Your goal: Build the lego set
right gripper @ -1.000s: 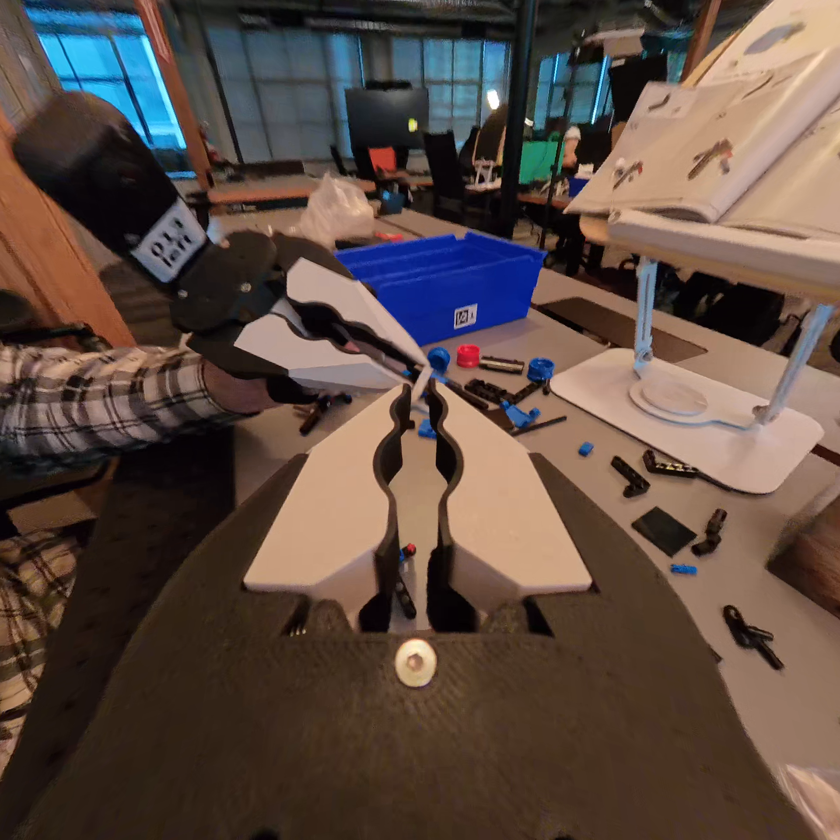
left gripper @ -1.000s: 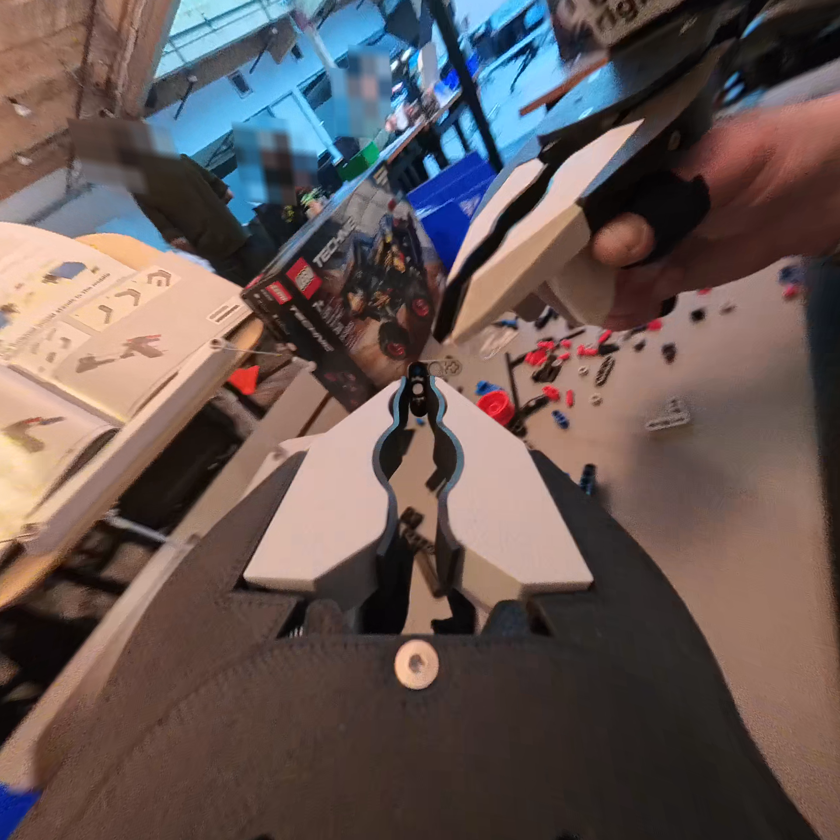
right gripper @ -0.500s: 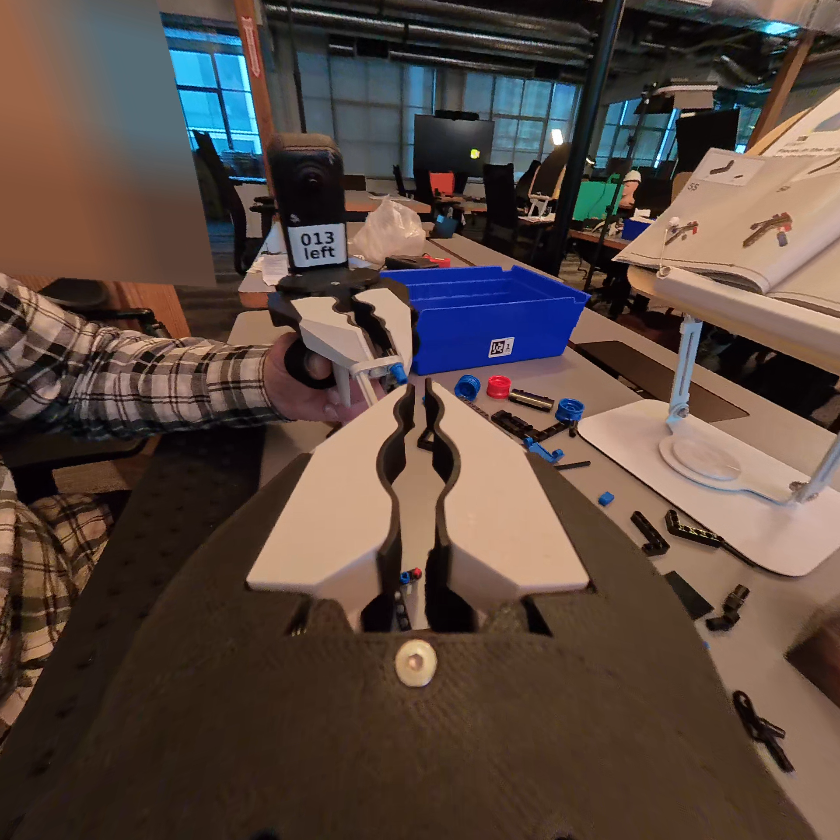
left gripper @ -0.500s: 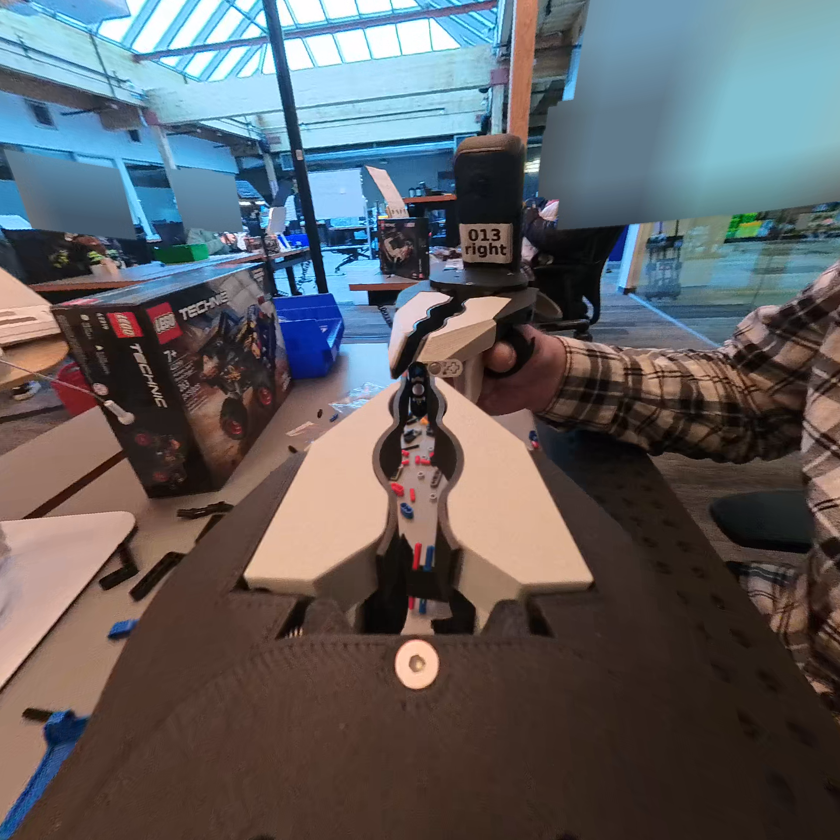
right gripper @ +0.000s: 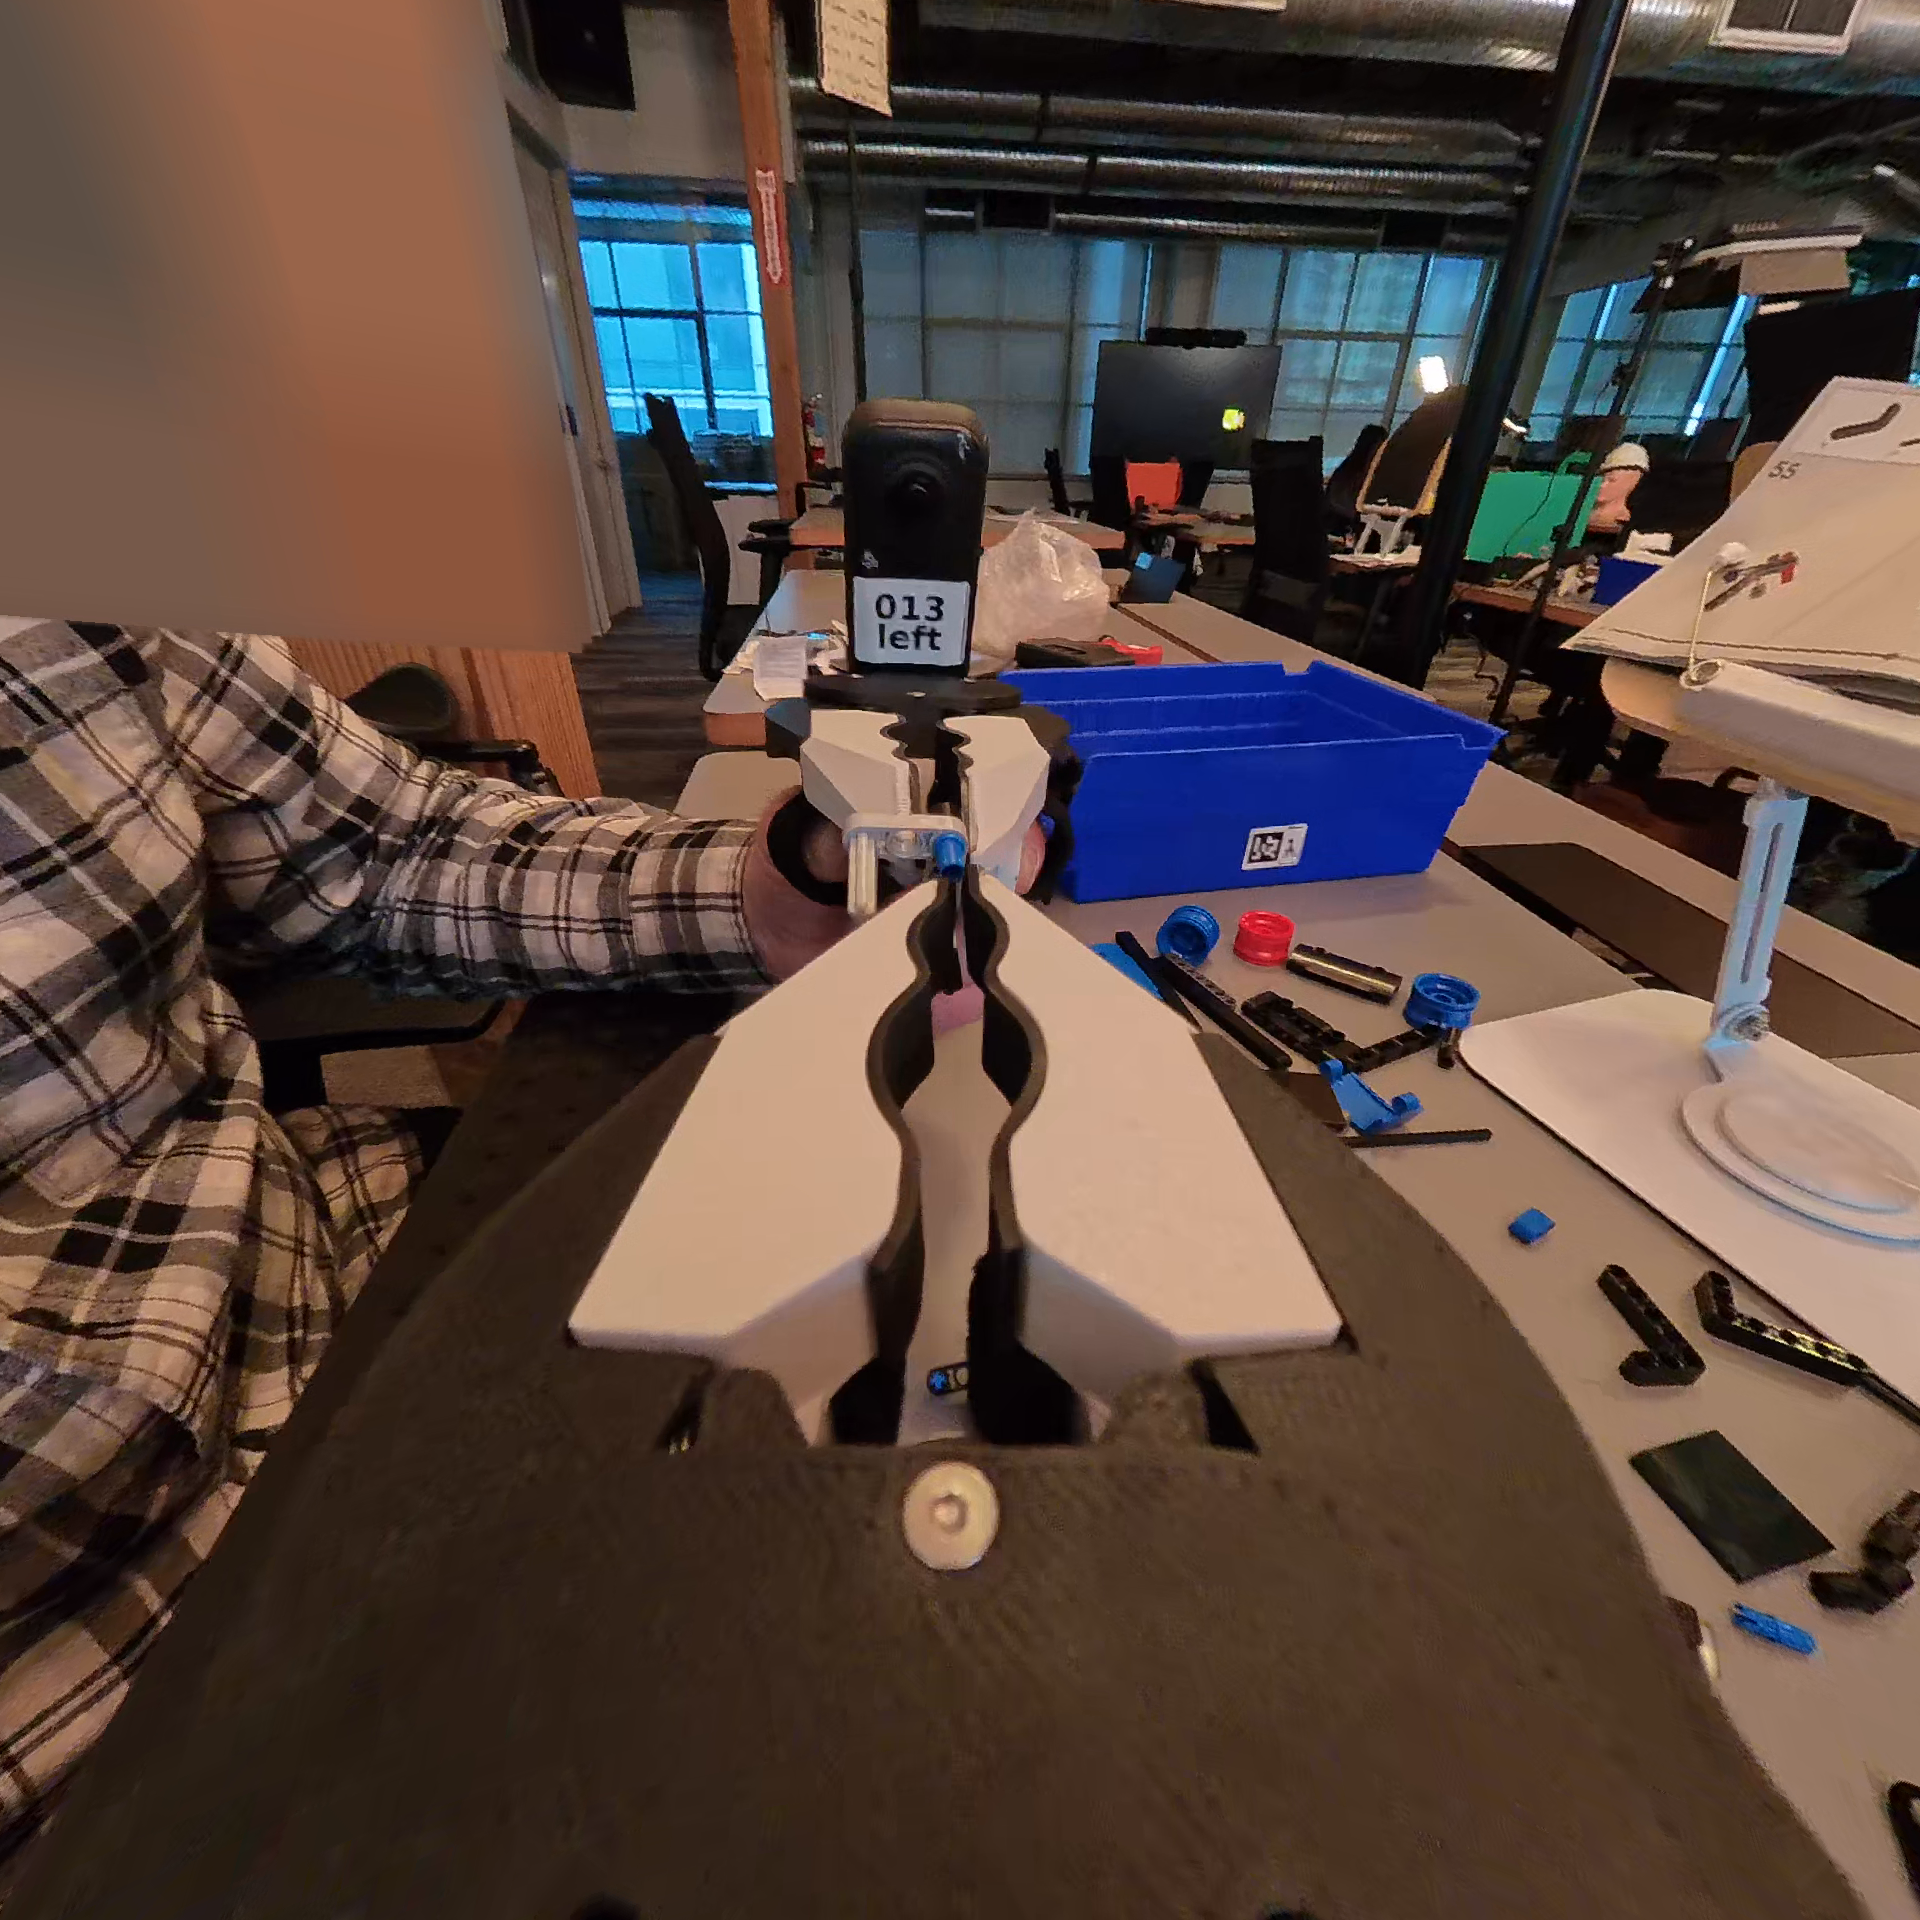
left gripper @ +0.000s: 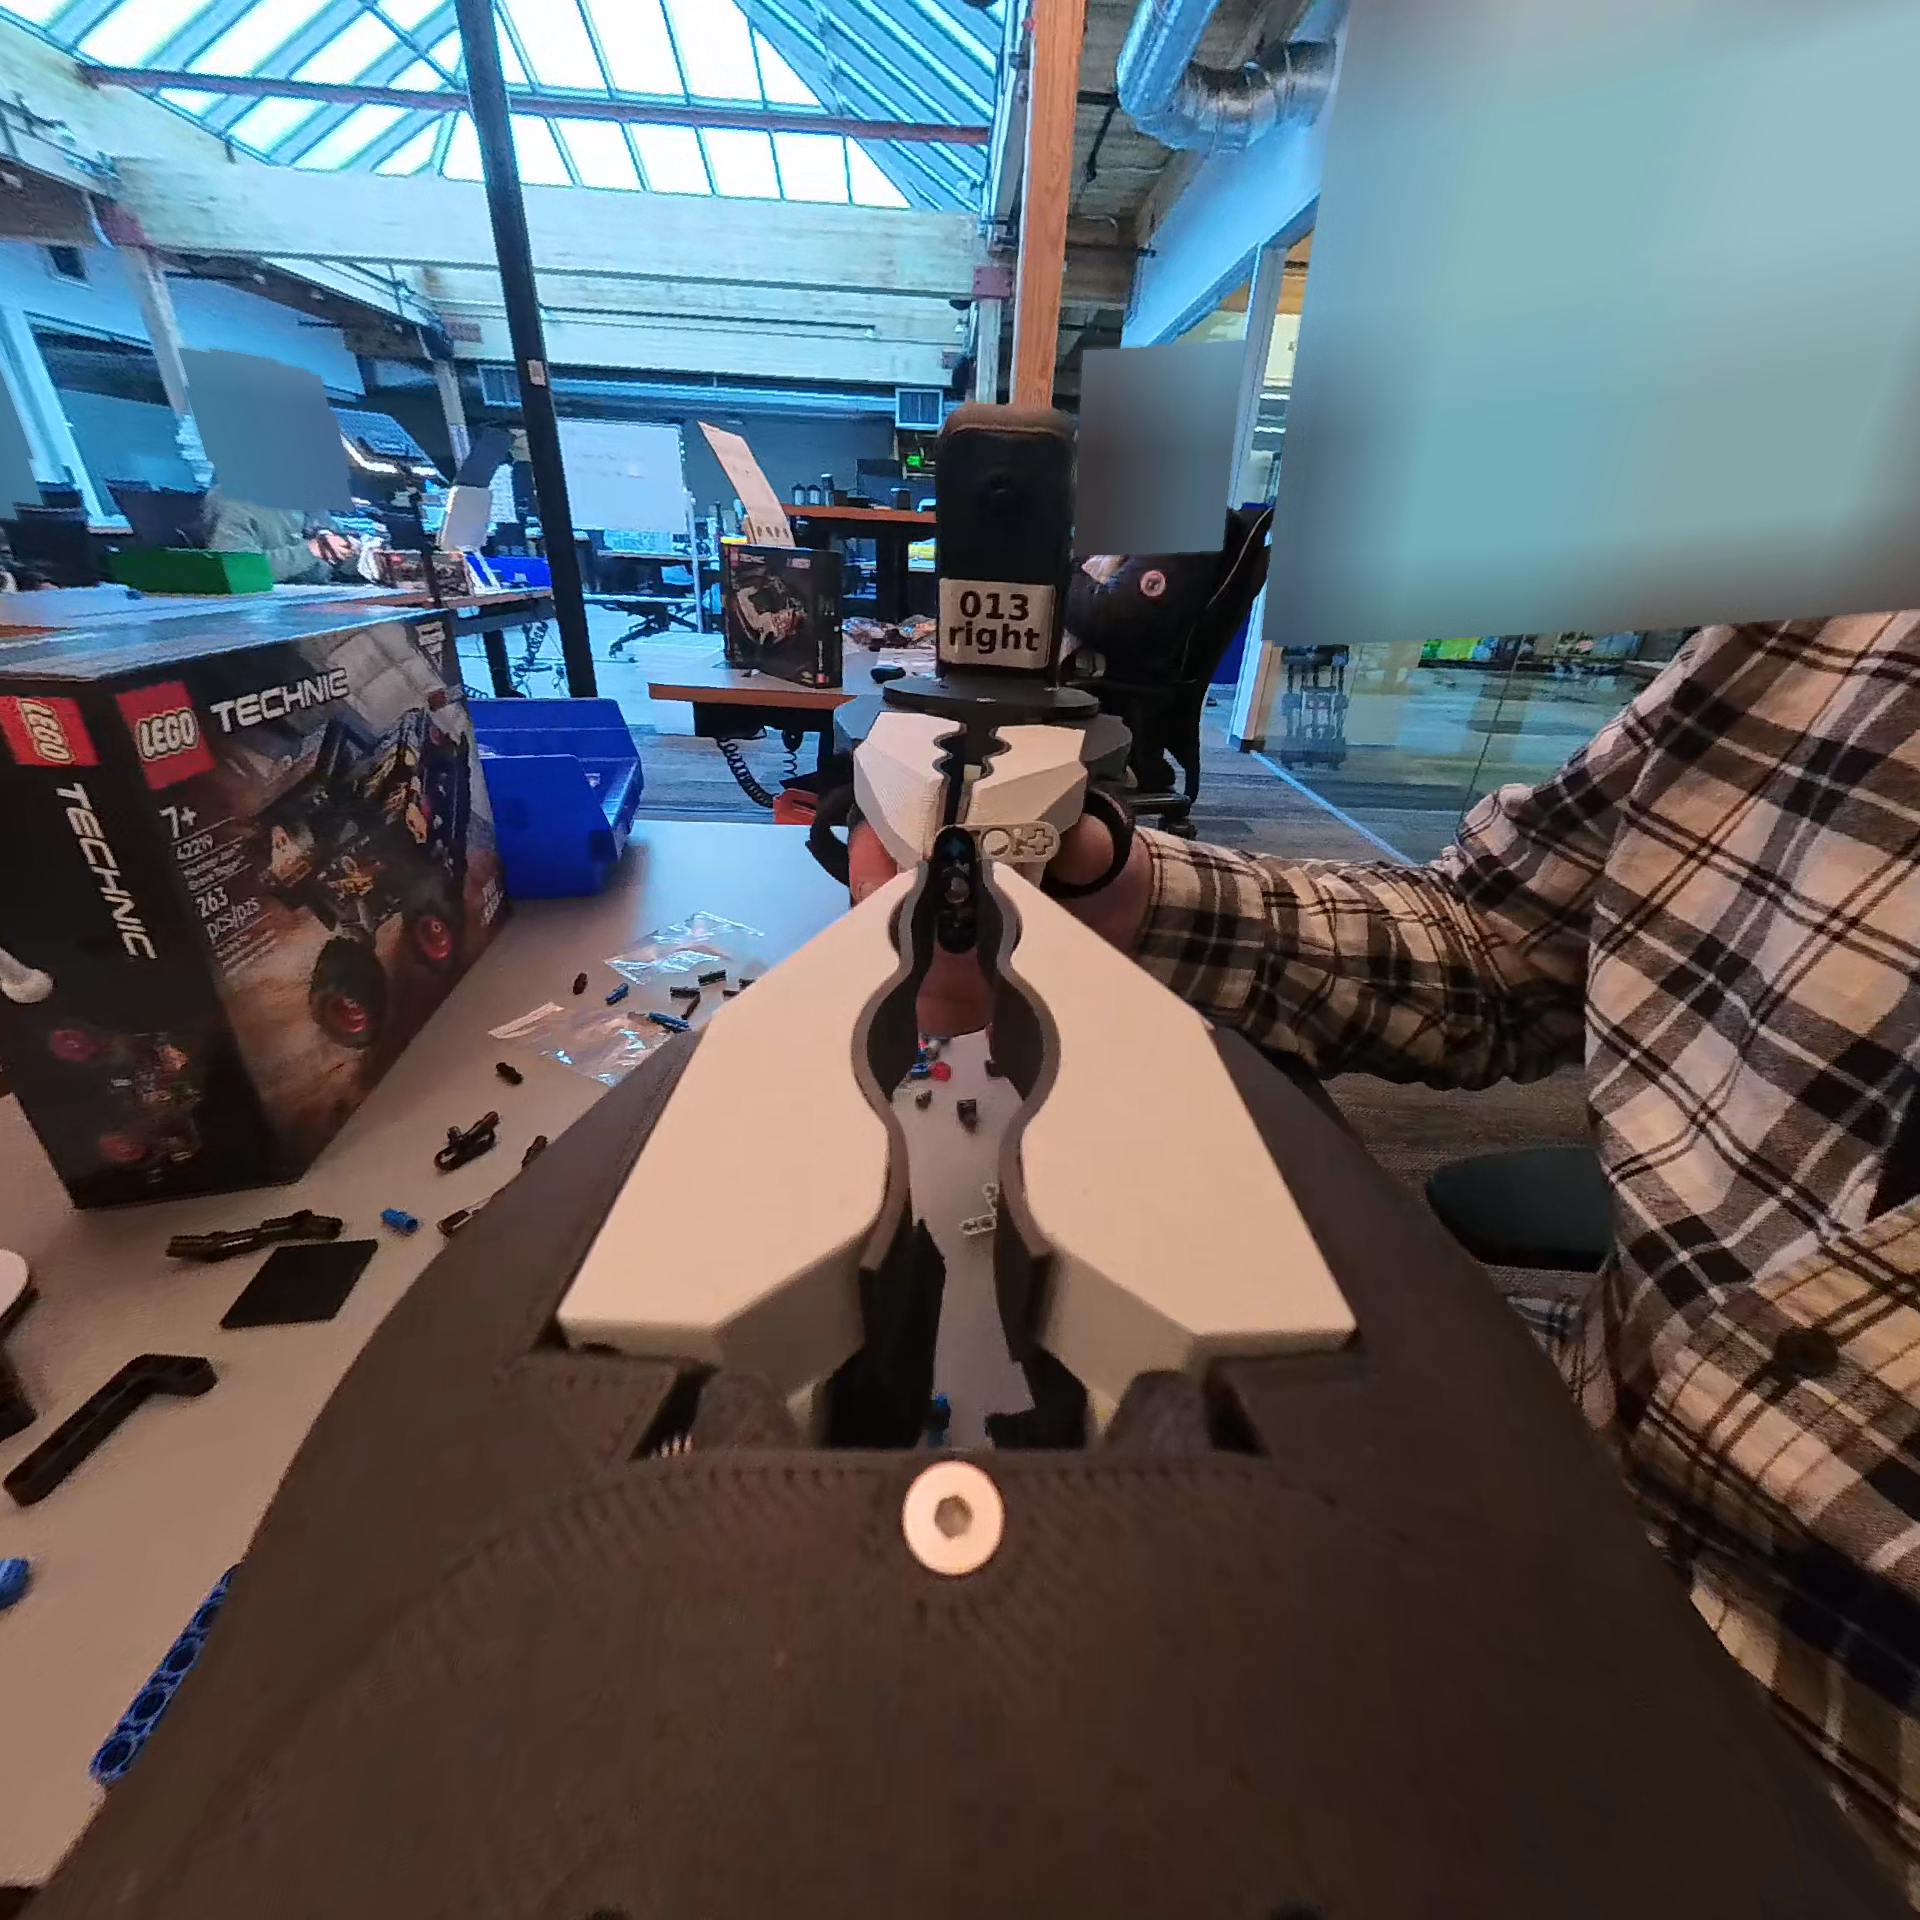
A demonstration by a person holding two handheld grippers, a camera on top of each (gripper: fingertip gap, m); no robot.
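Grippers face each other tip to tip above the grey table. The left gripper is squeezed tight on a small black Lego beam that stands up between its tips. The right gripper pinches a thin black piece, and it is too thin to name. In the right wrist view, a light grey Lego piece with a blue pin sits at the far gripper's tips. Loose Lego parts lie at 2 o'clock, near a blue bin. A Lego box stands at 9 o'clock in the left wrist view.
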